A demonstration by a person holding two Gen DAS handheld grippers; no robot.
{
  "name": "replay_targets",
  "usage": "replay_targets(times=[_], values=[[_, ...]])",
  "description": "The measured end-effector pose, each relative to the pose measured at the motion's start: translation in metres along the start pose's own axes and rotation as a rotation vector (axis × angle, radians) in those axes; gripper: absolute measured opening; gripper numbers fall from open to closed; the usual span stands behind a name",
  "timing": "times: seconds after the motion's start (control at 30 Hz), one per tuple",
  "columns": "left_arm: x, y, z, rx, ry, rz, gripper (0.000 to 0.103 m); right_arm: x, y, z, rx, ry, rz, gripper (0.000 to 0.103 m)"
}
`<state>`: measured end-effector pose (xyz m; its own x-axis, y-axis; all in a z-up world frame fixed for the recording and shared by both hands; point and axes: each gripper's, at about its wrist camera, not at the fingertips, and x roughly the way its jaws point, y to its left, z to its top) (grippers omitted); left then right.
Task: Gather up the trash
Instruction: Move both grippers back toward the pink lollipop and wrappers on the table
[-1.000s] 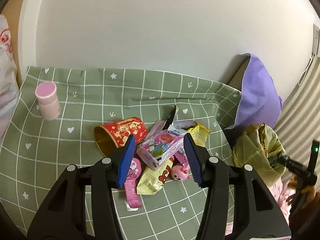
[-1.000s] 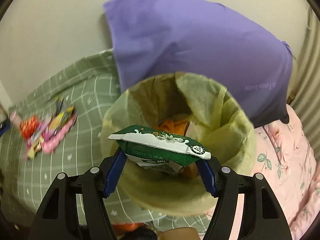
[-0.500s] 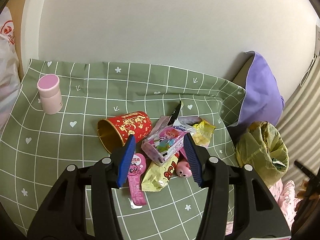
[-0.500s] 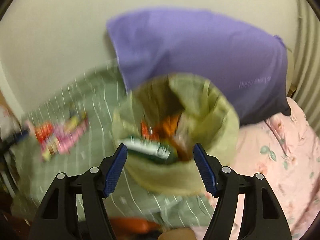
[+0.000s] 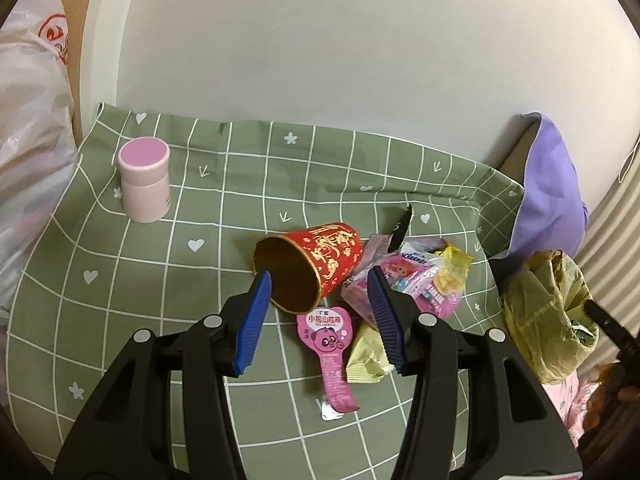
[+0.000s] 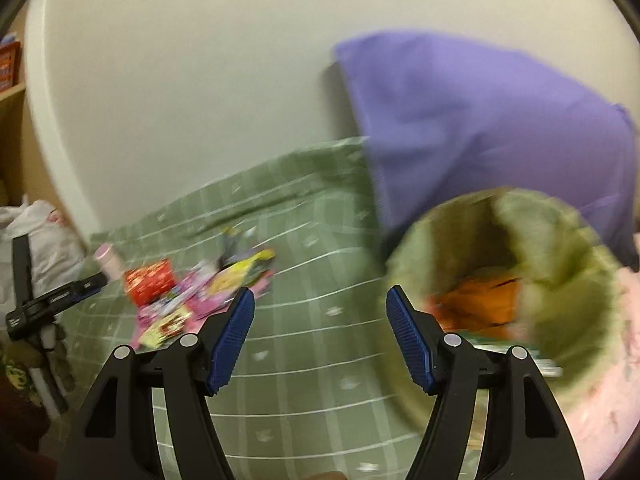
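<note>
A pile of trash lies on the green checked cloth (image 5: 160, 280): a red paper cup (image 5: 316, 264) on its side, a pink pig-face wrapper (image 5: 330, 344), a pink cartoon packet (image 5: 416, 284) and yellow wrappers (image 5: 450, 268). My left gripper (image 5: 320, 302) is open and empty, just above the red cup's mouth. My right gripper (image 6: 320, 320) is open and empty, left of the yellow-green trash bag (image 6: 520, 280). The green packet (image 6: 520, 354) lies inside the bag. The bag also shows in the left wrist view (image 5: 548, 312). The right wrist view is blurred.
A pink cylinder container (image 5: 144, 178) stands at the cloth's far left. A white plastic bag (image 5: 28, 140) is at the left edge. A purple pillow (image 5: 552, 196) leans on the wall behind the trash bag. Pink floral bedding (image 6: 624, 340) lies right of the bag.
My right gripper opened and dropped the green packet into the bag, then swung left. My left gripper moved closer to the pile, over the red cup.
</note>
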<state>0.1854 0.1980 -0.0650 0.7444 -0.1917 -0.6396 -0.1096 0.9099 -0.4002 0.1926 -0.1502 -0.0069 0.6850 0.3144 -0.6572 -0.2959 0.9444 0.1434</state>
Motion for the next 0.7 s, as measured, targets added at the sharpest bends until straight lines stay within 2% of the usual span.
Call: replay_targets(times=[0.1, 0.2, 0.23, 0.3, 0.4, 0.57, 0.63, 0.7], values=[[0.004, 0.000, 0.000, -0.003, 0.003, 0.001, 0.048, 0.025, 0.019, -0.005, -0.010, 0.032, 0.028, 0.062], [0.008, -0.002, -0.002, -0.003, 0.019, 0.000, 0.048, 0.049, 0.035, -0.006, -0.027, 0.046, -0.026, 0.062], [0.009, -0.003, -0.004, 0.002, 0.027, 0.002, 0.048, 0.056, 0.037, -0.005, -0.030, 0.049, -0.020, 0.062], [0.011, -0.005, -0.008, 0.014, 0.043, 0.010, 0.048, 0.074, 0.044, 0.000, -0.022, 0.053, 0.050, 0.062], [0.010, -0.006, -0.017, 0.032, 0.071, 0.016, 0.048, 0.112, 0.052, 0.006, -0.009, 0.073, 0.066, 0.062], [0.009, -0.003, -0.026, 0.059, 0.105, 0.026, 0.048, 0.176, 0.056, 0.007, 0.071, 0.173, 0.108, 0.041], [0.009, 0.000, -0.026, 0.052, 0.108, 0.021, 0.048, 0.187, 0.060, 0.006, 0.076, 0.197, 0.150, 0.020], [0.011, 0.002, -0.025, 0.040, 0.108, 0.014, 0.048, 0.180, 0.062, 0.006, 0.068, 0.194, 0.175, 0.013]])
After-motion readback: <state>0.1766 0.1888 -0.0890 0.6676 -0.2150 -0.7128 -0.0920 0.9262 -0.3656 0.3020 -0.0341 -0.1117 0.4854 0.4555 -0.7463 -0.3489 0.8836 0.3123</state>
